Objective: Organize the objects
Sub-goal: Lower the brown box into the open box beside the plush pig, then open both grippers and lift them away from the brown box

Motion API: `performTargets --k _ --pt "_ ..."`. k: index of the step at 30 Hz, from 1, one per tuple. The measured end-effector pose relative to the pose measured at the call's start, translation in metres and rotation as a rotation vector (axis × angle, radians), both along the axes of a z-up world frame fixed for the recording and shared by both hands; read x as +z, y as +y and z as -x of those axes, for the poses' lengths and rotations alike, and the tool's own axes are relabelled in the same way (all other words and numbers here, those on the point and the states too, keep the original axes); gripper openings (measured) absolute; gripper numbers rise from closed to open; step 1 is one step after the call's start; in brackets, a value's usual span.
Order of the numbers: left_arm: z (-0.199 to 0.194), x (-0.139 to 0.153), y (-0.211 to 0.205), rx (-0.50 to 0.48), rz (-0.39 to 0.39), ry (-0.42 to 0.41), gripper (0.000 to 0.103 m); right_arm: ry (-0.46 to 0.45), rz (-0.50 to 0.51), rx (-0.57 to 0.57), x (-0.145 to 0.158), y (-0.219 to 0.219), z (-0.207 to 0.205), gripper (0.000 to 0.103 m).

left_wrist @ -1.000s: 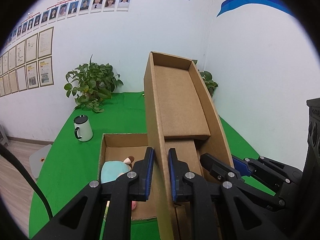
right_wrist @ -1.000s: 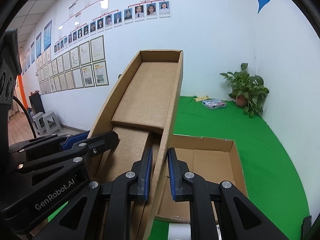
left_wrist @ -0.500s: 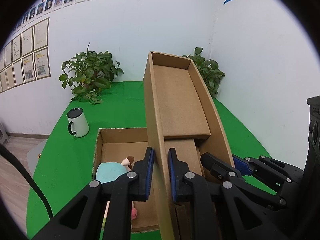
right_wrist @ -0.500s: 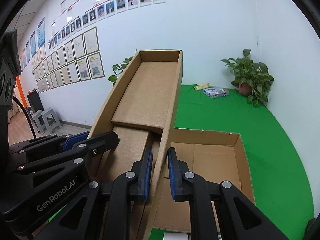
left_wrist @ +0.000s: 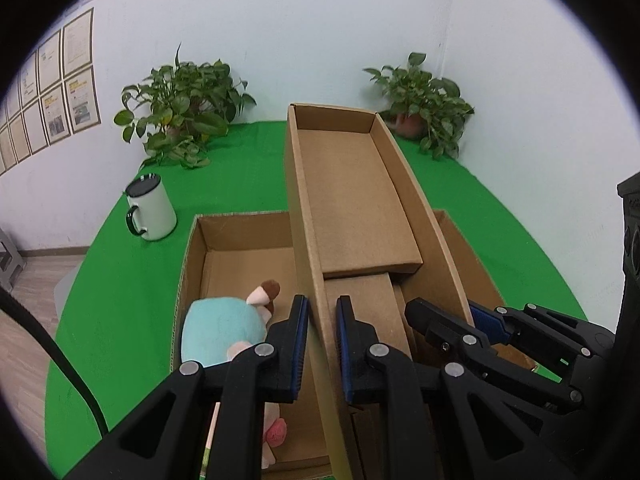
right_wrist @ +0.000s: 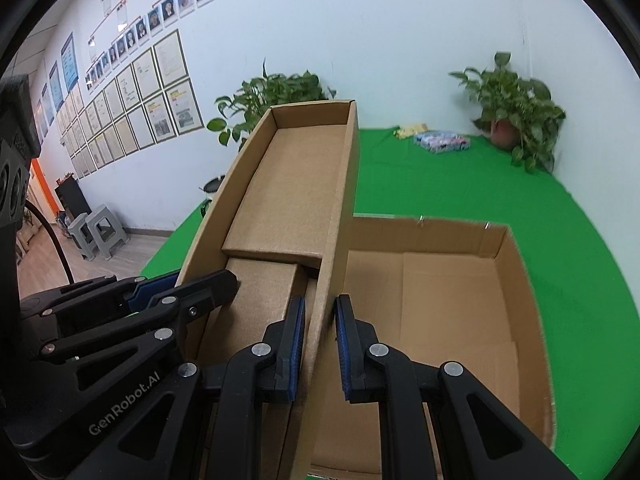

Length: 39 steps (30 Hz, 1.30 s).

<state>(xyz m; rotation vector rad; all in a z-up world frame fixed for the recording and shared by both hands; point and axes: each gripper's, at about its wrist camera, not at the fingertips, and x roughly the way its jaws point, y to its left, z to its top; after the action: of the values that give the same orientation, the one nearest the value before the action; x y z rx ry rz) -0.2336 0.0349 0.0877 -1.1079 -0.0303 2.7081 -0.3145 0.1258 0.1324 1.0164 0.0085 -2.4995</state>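
Cloth of green lies under the open box below both tongs, above which the narrow tray, pinched by left tongs and right tongs on 2 opposite walls, has sunk lower, nearing placement beside the toy.

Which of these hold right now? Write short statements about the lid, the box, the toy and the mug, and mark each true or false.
1. Both grippers clamp the long cardboard lid, the left gripper on one side wall, the right gripper on the other. True.
2. The lid lies flat on the green cloth. False: it is held above the open cardboard box.
3. A plush toy lies inside the box. True.
4. The white mug sits inside the box. False: it stands on the green cloth beside the box.
5. The lid holds a potted plant. False: it holds only cardboard.
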Motion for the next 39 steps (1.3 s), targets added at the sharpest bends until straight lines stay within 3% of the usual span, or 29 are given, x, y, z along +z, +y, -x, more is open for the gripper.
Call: performTargets --k 19,28,32,36,39 --pt "0.030 -0.078 0.006 0.013 0.107 -0.178 0.012 -0.202 0.034 0.004 -0.143 0.002 0.060 0.013" --pt "0.038 -0.102 0.003 0.015 0.127 -0.250 0.012 -0.267 0.030 0.006 -0.179 -0.014 0.061 0.013" --pt "0.039 -0.106 0.004 0.006 0.117 -0.274 0.016 -0.274 0.024 -0.003 -0.180 -0.020 0.056 0.012" --pt "0.037 -0.107 -0.002 -0.028 0.071 -0.295 0.021 -0.277 0.001 -0.011 -0.186 -0.021 0.055 0.008" --pt "0.031 -0.098 -0.013 0.015 0.030 -0.278 0.021 -0.267 -0.021 -0.020 -0.189 -0.025 0.050 0.008"
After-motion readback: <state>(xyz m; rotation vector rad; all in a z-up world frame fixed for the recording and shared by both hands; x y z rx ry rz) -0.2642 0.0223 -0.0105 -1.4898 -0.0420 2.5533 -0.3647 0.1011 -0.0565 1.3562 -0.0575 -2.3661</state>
